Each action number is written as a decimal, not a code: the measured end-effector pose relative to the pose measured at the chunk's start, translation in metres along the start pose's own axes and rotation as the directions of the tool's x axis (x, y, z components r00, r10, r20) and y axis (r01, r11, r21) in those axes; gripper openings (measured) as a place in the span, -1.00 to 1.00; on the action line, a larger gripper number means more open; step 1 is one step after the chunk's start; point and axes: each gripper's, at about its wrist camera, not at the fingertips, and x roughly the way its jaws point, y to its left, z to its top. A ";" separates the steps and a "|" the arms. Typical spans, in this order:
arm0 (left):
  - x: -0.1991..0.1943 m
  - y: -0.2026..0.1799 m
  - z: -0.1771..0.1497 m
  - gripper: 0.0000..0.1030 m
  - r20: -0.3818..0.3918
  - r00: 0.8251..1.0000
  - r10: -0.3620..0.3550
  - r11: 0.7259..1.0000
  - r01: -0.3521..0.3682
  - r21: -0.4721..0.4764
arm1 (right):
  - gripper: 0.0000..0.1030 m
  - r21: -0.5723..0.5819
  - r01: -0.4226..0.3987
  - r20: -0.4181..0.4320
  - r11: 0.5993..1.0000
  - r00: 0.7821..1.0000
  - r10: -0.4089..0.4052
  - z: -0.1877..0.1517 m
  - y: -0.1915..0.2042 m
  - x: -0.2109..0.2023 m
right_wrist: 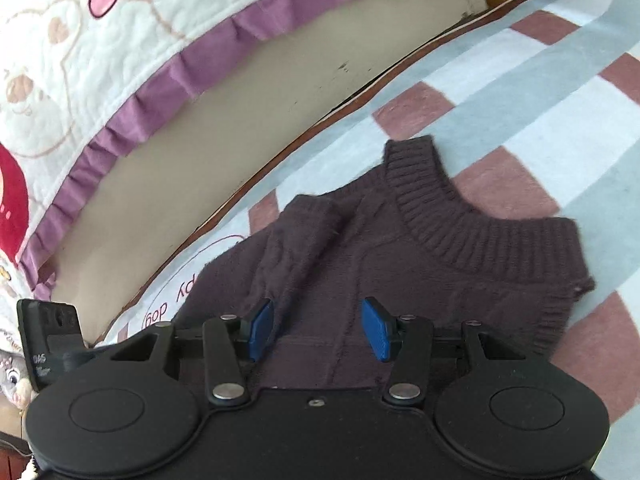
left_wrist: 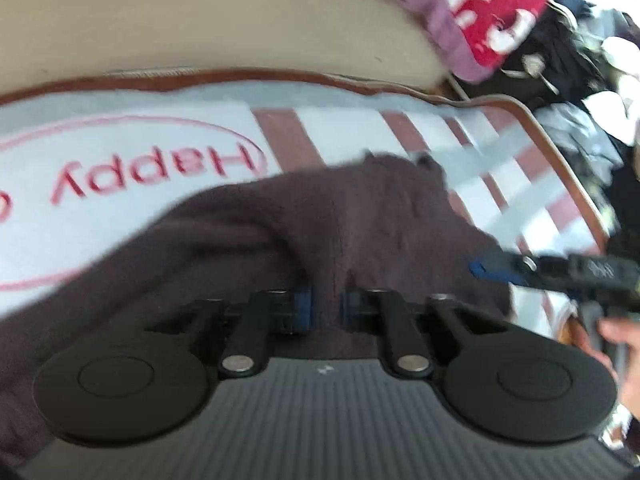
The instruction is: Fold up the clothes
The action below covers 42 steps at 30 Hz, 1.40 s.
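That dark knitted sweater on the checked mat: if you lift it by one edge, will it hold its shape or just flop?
The sweater will probably flop: its sleeve already lies in soft folds. The chunky ribbed knit suggests some weight, so it may sag and stretch. The fuzzy surface looks grippy rather than slippery, and the left gripper pinches a ridge of it.

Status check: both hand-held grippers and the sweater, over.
Left hand-held gripper pinching sweater fabric. Right hand-held gripper open over sweater, not gripping. Sweater lies on checked blanket. Nothing in the way.
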 end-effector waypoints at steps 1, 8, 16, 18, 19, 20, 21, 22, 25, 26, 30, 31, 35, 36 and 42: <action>-0.004 -0.001 -0.004 -0.77 0.003 0.999 -0.050 0.999 0.050 -0.020 | 0.07 0.005 -0.007 -0.002 1.000 1.000 0.007 0.001 0.000 0.002; -0.002 -0.010 -0.024 -0.76 -0.094 0.986 -0.141 0.988 0.134 -0.075 | 0.19 0.023 0.044 0.008 0.999 0.999 -0.044 0.004 -0.004 0.017; -0.009 -0.010 -0.018 0.24 -0.086 0.996 -0.023 0.998 0.018 -0.065 | -0.84 -0.088 0.005 0.045 0.996 0.999 -0.001 0.003 0.002 0.027; -0.009 -0.001 -0.010 0.54 -0.092 0.995 0.029 0.994 -0.039 -0.105 | -0.83 -0.142 0.009 0.065 0.990 0.998 0.001 0.004 0.011 0.017; -0.009 0.008 -0.005 0.54 -0.081 0.997 0.019 0.990 -0.030 -0.140 | -0.83 -0.159 0.031 0.069 0.987 0.997 -0.021 0.006 0.012 0.013; -0.007 0.015 0.001 0.54 -0.064 0.998 0.002 0.985 -0.013 -0.170 | -0.83 -0.176 0.054 0.073 0.983 0.996 -0.042 0.008 0.014 0.010; -0.003 0.021 0.006 0.48 -0.046 0.999 -0.007 0.981 -0.002 -0.196 | -0.83 -0.193 0.077 0.077 0.978 0.995 -0.063 0.009 0.016 0.007; 0.000 0.027 0.012 0.37 -0.027 1.000 -0.014 0.975 0.008 -0.222 | -0.82 -0.206 0.101 0.080 0.973 0.993 -0.086 0.011 0.017 0.004; 0.004 0.021 0.027 -0.53 0.025 0.986 0.166 0.976 -0.160 -0.149 | -0.74 -0.184 0.202 0.102 0.962 0.977 -0.186 0.009 0.017 -0.001; 0.003 0.013 0.030 -0.50 0.052 0.964 0.259 0.963 -0.254 -0.089 | -0.74 -0.172 0.240 0.111 0.955 0.968 -0.223 0.007 0.015 -0.004; -0.022 -0.014 0.024 0.07 0.119 0.941 0.317 0.947 -0.321 0.018 | -0.36 -0.121 0.287 0.134 0.950 0.953 -0.271 -0.010 0.000 -0.030; -0.033 -0.019 0.019 0.19 0.134 0.944 0.302 0.949 -0.311 0.045 | -0.11 -0.099 0.289 0.152 0.952 0.950 -0.272 -0.017 -0.006 -0.041; -0.074 -0.026 -0.012 0.36 0.144 0.932 0.332 0.932 -0.348 0.104 | -0.04 -0.032 0.261 0.168 0.965 0.953 -0.252 -0.043 -0.025 -0.078; -0.084 -0.021 -0.021 0.36 0.124 0.925 0.359 0.924 -0.371 0.092 | -0.04 -0.023 0.249 0.161 0.968 0.957 -0.242 -0.048 -0.028 -0.084; -0.158 0.023 -0.080 0.36 0.000 0.837 0.547 0.837 -0.547 -0.028 | 0.11 -0.081 0.205 0.163 0.975 0.968 -0.190 -0.094 -0.003 -0.089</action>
